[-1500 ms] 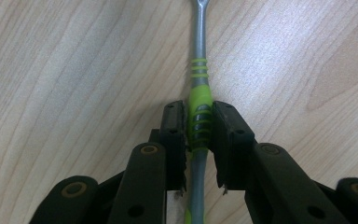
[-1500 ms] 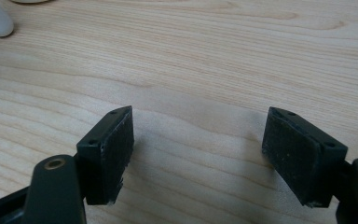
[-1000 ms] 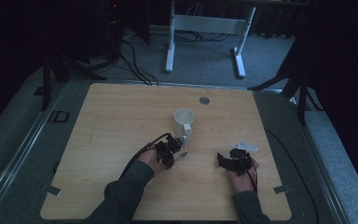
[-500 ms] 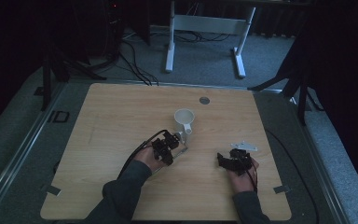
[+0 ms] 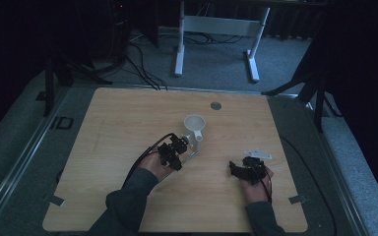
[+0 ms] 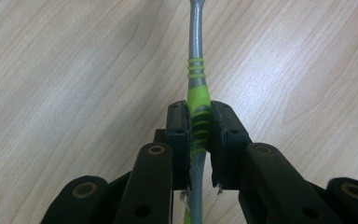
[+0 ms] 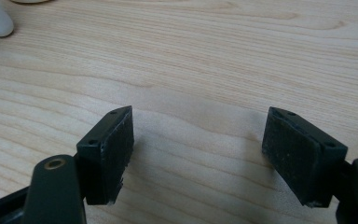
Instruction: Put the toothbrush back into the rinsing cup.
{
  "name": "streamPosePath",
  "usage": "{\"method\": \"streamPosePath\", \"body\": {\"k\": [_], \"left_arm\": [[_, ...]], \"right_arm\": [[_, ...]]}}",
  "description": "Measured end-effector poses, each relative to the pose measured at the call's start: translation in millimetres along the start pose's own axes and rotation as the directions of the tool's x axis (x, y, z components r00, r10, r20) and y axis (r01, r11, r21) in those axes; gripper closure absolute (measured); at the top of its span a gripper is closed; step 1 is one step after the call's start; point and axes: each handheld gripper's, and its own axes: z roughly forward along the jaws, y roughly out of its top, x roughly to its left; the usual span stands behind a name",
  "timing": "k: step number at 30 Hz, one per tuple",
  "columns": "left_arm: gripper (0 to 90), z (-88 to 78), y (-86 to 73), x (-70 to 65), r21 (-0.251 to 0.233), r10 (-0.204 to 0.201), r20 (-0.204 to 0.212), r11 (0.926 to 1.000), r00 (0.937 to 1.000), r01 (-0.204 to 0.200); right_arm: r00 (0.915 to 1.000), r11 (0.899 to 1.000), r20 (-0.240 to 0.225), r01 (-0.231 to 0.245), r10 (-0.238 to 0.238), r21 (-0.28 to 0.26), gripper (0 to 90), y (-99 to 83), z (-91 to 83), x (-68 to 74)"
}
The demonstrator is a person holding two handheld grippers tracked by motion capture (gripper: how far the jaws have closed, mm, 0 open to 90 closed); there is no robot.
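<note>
A grey toothbrush point(image 6: 196, 60) with a green ribbed grip lies low over the wooden desk point(image 5: 128, 118), pinched at that green section between the two pads of the left claw point(image 6: 199, 123), which is closed on it. In the high view the left claw point(image 5: 173, 150) sits near the desk's middle, and the toothbrush point(image 5: 191, 154) runs from it toward a white cup point(image 5: 195, 126) standing just beyond, handle side toward the claw. Whether brush and cup touch cannot be told. The right claw point(image 7: 198, 140) rests well apart to the right point(image 5: 246, 169), its pads spread wide with bare wood between them. A small round metal disc point(image 5: 216, 105) lies farther back on the desk.
</note>
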Motion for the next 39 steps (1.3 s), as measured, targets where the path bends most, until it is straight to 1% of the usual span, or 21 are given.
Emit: {"method": "streamPosePath", "body": {"k": [4, 7, 9, 11, 12, 17, 19, 24, 27, 39], "left_arm": [[79.1, -5.7, 0.5, -0.7, -0.028, 0.003, -0.011, 0.9996, 0.9999, -0.004], [79.1, -8.1, 0.5, -1.2, -0.037, 0.009, -0.010, 0.9993, 0.9999, -0.009], [79.1, -11.5, 0.0, -2.6, -0.060, 0.002, -0.009, 0.9982, 1.0000, -0.002], [79.0, -13.7, -0.1, -2.4, -0.066, 0.006, -0.005, 0.9978, 1.0000, -0.006], [79.0, -14.4, -0.2, -2.7, -0.075, 0.000, -0.006, 0.9972, 1.0000, 0.000], [79.0, -19.2, -1.0, 0.0, -0.095, -0.007, -0.007, 0.9954, 1.0000, 0.006], [79.1, -20.9, -1.5, 0.6, -0.107, -0.012, -0.009, 0.9942, 0.9999, 0.011], [79.0, -24.3, -2.2, 0.8, -0.130, -0.010, -0.012, 0.9915, 0.9999, 0.009], [79.0, -27.2, -2.6, 1.3, -0.159, -0.014, -0.016, 0.9873, 0.9998, 0.011], [79.0, -32.3, -4.4, 2.8, -0.201, -0.017, -0.026, 0.9795, 0.9995, 0.012]], "right_arm": [[1.0000, 1.000, 0.001, 0.000, 0.000, 0.000, 24.7, 0.0, 0.0, 0.0], [1.0000, 1.000, 0.001, 0.000, 0.000, 0.000, 24.6, 0.0, 0.0, 0.0], [1.0000, 1.000, 0.001, 0.000, 0.000, 0.000, 24.6, 0.0, 0.0, 0.0], [1.0000, 1.000, 0.001, 0.001, -0.001, -0.001, 24.7, 0.0, 0.1, -0.1], [1.0000, 1.000, 0.001, 0.001, -0.001, -0.001, 24.7, 0.0, 0.1, -0.1], [1.0000, 1.000, 0.001, 0.001, -0.001, -0.001, 24.6, 0.0, 0.0, -0.1], [1.0000, 1.000, 0.001, 0.001, -0.001, -0.001, 24.6, 0.0, 0.1, -0.1], [1.0000, 1.000, 0.001, 0.001, -0.001, -0.001, 24.6, 0.0, 0.0, -0.1], [1.0000, 1.000, 0.001, 0.001, -0.001, -0.001, 24.6, 0.0, 0.0, -0.1], [1.0000, 1.000, 0.000, 0.001, -0.001, 0.000, 24.6, 0.1, 0.1, -0.1]]}}
